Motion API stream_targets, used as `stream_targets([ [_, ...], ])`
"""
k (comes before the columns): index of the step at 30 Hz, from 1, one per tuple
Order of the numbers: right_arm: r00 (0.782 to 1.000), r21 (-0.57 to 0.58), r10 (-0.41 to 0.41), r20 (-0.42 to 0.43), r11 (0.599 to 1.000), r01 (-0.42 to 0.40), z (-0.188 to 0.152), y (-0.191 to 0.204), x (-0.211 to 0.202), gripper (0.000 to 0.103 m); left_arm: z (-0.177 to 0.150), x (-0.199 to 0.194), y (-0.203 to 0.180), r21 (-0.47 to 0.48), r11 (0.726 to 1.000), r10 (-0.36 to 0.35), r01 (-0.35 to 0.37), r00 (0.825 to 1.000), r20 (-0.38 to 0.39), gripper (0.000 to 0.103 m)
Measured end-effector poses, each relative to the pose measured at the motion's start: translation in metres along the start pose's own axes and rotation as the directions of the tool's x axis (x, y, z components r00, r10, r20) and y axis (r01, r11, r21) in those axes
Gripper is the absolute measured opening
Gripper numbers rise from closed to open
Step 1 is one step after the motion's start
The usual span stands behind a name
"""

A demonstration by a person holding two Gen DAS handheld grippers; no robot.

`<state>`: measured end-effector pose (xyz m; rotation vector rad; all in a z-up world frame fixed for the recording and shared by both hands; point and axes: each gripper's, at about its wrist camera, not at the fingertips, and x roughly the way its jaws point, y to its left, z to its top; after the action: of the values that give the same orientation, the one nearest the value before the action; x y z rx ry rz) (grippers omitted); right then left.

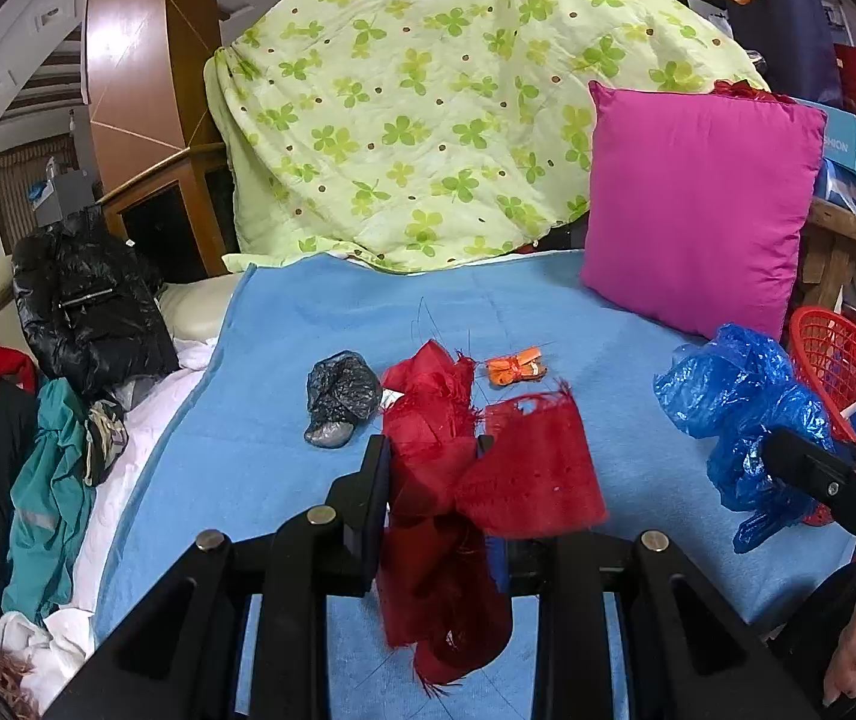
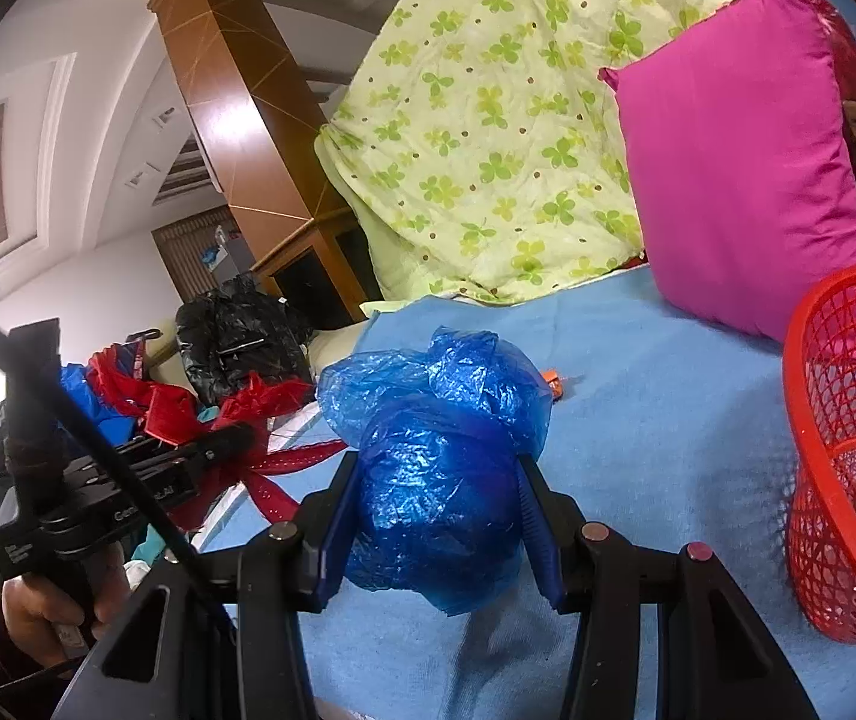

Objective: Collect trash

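On the blue blanket (image 1: 284, 456), beside the red basket (image 2: 847, 444), the right gripper (image 2: 436, 498) clamps a crumpled blue bag (image 2: 433, 450). The left gripper (image 1: 430, 456) pinches frayed red cloth (image 1: 463, 480), its length hanging downward. Only the left wrist view shows the grey bag (image 1: 338, 399) and the whole orange wrapper (image 1: 514, 369).

- Left hand-held gripper (image 1: 428, 450): matte black frame, triangular cut-outs in the struts, round silver pivot screws behind the fingers.
- Its fingers (image 1: 371, 480): flat black plates, dark blue pads on the inner faces.
- Right hand-held gripper (image 2: 436, 480): same black frame, silver screw heads, blue-padded fingers (image 2: 541, 528).
- Black cable beside the left unit's handle; white lettering on its body, partly legible.
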<state>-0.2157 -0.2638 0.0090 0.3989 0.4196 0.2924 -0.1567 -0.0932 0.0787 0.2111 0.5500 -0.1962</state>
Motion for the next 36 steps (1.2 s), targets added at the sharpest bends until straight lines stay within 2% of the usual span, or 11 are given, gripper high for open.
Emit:
stream_targets([
  [16, 1.000, -0.003, -0.002, 0.030, 1.000, 0.002, -0.004, -0.003, -0.012, 0.052, 0.003, -0.015, -0.011, 0.033, 0.999, 0.010, -0.011, 0.999, 0.035, 0.029],
  [36, 0.999, -0.002, -0.010, 0.046, 1.000, 0.010, -0.003, -0.003, -0.020, 0.052, 0.008, -0.019, -0.019, 0.042, 0.999, 0.000, -0.001, 0.999, 0.038, 0.029],
])
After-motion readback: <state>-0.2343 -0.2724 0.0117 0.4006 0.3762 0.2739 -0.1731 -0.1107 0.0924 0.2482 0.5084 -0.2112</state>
